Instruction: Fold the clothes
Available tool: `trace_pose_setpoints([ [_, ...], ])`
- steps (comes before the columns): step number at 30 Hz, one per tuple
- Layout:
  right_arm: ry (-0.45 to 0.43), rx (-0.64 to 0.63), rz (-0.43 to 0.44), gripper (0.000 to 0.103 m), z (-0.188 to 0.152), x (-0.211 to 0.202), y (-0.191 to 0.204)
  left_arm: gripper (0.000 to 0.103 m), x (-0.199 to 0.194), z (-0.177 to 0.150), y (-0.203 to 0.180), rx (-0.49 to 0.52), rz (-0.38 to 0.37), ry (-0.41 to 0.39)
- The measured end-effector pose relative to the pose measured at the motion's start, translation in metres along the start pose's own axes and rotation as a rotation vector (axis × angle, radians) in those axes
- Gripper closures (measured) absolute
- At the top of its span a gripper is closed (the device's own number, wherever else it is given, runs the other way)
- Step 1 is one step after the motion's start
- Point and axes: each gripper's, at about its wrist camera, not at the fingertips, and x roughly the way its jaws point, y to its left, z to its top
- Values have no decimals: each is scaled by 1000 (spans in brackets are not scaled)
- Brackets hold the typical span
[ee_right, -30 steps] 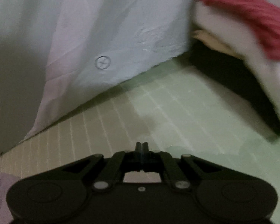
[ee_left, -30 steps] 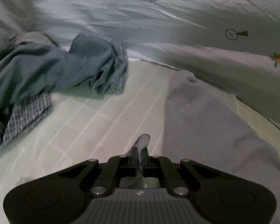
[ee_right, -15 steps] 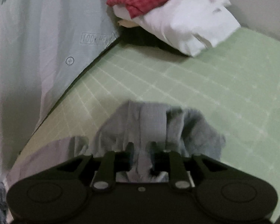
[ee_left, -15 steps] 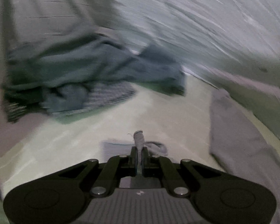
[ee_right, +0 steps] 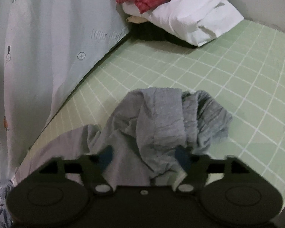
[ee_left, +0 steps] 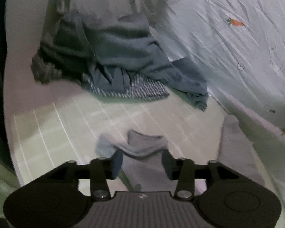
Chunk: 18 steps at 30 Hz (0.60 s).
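step: we're letting go of the grey garment (ee_right: 161, 117) on the mat (ee_right: 228, 72), likely mid-fold.
left gripper (ee_left: 142, 163): opening, cloth between, unpinched.
right gripper (ee_right: 144, 155): opening wide, cloth loose.
next: regrip an edge, fold over.

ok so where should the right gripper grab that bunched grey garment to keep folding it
Take the flat folded band running up the middle of the grey garment, coming down from above and behind, along the right gripper. That band is smooth and layered; the right-hand lump is crumpled and would only bunch. The fingers are opening with cloth between them.
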Motion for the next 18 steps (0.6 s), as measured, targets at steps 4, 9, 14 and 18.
trace_pose_setpoints([
  [4,28,7,-9,4,-5,5,0,52,20,-16,-2,-31,-8,91],
  [9,68,85,-3,2,-9,13,-9,53,42,-27,-1,-99,5,148],
  [14,108,210,-4,18,-10,21,-28,57,58,-27,-4,-132,57,152],
  [18,101,273,-10,48,-9,18,-38,73,61,-24,-12,-98,67,139],
])
